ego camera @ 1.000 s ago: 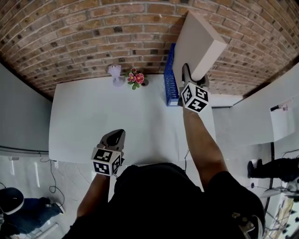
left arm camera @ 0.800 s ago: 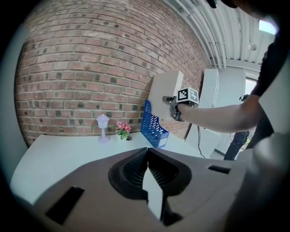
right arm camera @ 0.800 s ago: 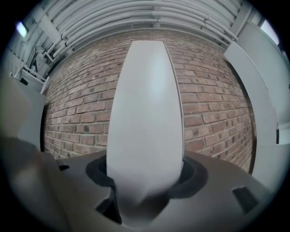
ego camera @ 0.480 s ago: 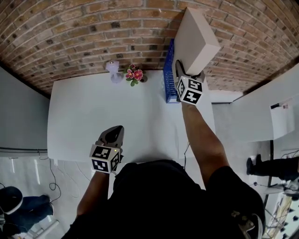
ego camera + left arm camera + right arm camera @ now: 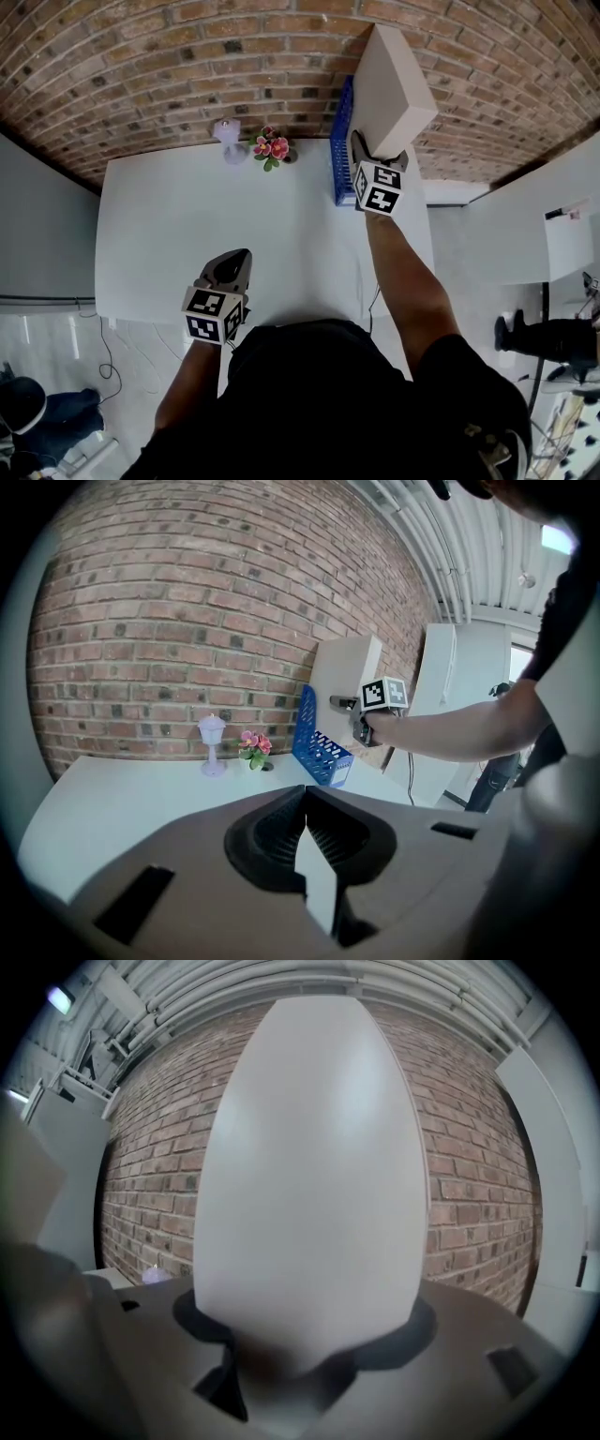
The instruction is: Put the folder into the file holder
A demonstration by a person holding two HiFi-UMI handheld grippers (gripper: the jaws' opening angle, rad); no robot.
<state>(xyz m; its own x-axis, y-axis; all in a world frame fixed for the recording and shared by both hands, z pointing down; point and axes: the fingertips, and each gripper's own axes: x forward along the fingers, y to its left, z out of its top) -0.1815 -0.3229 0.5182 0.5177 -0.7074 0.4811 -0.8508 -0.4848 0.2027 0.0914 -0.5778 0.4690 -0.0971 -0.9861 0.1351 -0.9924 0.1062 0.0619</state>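
The white bench (image 5: 187, 234) runs up to a brick wall (image 5: 141, 56). At about 1 o'clock on it, hard by the wall, stands the blue file holder (image 5: 341, 141). The pale folder (image 5: 389, 75) rises from just beside the holder's right side and leans away toward 1 o'clock, its top well above the bench. Its lower end is hidden behind the right tongs (image 5: 380, 150), so I cannot tell whether it sits inside a slot.

In the right gripper view, the right tongs (image 5: 286, 1372) stand wide with the folder (image 5: 309, 1176) between them. The folder's bottom edge fills the gap and meets both jaws, so the tongs grip it.

The left tongs (image 5: 234, 261) hover at about 7 o'clock, over the bench's near edge and well apart from the holder. In the left gripper view the left tongs (image 5: 305, 803) have their tips together with nothing between them. Beyond them are the file holder (image 5: 317, 747) and the folder (image 5: 345, 682), which rises behind it.

At 12 o'clock, against the wall, a small pot of pink flowers (image 5: 271, 148) sits just beside a little lilac lamp-shaped ornament (image 5: 229, 139).
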